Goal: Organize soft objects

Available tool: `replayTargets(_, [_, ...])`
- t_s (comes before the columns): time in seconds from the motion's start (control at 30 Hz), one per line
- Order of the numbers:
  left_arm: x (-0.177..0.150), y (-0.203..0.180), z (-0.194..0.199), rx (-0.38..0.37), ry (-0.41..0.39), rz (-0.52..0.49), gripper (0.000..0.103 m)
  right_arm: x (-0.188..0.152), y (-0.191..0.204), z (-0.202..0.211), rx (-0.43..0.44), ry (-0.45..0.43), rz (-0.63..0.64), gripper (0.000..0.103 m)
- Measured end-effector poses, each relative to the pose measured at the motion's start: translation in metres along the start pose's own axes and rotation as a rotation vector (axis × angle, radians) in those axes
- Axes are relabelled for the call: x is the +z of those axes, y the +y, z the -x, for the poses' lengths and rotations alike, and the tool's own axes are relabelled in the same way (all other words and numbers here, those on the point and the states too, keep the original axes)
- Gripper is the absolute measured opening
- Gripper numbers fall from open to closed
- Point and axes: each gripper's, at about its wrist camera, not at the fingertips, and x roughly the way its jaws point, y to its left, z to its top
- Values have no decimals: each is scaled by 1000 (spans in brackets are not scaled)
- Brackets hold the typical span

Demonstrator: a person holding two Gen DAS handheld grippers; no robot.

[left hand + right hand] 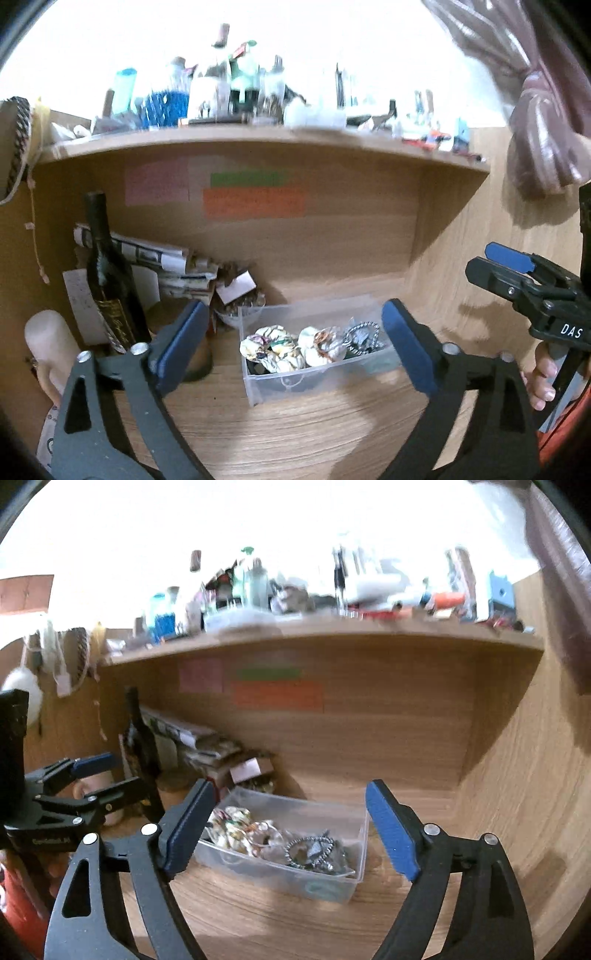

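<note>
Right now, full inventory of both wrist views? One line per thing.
Clear plastic rectangular bin: 1, transparent, on the wooden desk, ahead of both claws.
Crumpled foil-like wrappers: several, white and multicoloured, in the bin's left part.
Silver metal chain tangle: 1, grey, in the bin's right part.
Dark glass wine bottle: 1, near-black with gold label, upright, left of the bin.
Folded newspapers: a stack, behind the bottle.
Sticky notes: pink, green, orange, on the back panel.
Cluttered wooden shelf: 1, above, bottles too blurred to count.
Left claw: open, holding nothing.
Right claw: open, holding nothing.
</note>
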Motion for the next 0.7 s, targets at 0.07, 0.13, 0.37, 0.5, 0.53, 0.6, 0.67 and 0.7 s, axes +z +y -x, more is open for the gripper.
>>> replayTargets(0.07, [1, -3, 12, 12, -32, -7, 102, 0, 3, 8, 6, -18, 2, 85])
replayTargets(0.13, [2, -6, 22, 12, -52, -13, 103, 0, 6, 15, 5, -37, 5, 90])
replayTargets(0.37, [0, -16, 50, 11, -92, -21, 103, -2, 14, 45, 4, -107, -13, 103])
replayTargets(0.5, [-1, -20, 59, 8, -108, -27, 103, -2, 18, 54, 8, -126, -12, 103])
replayTargets(0.53, [-2, -22, 60, 9, -111, -30, 103, -3, 19, 55, 9, -130, -11, 103])
replayTargets(0.6, [-3, -24, 61, 10, -114, -35, 103, -3, 20, 58, 9, -133, -10, 103])
replayTargets(0.67, [-3, -25, 61, 11, -114, -35, 103, -5, 22, 60, 7, -134, -11, 103])
replayTargets(0.7, [-4, -25, 61, 11, -112, -34, 103, -5, 22, 60, 7, -134, -12, 103])
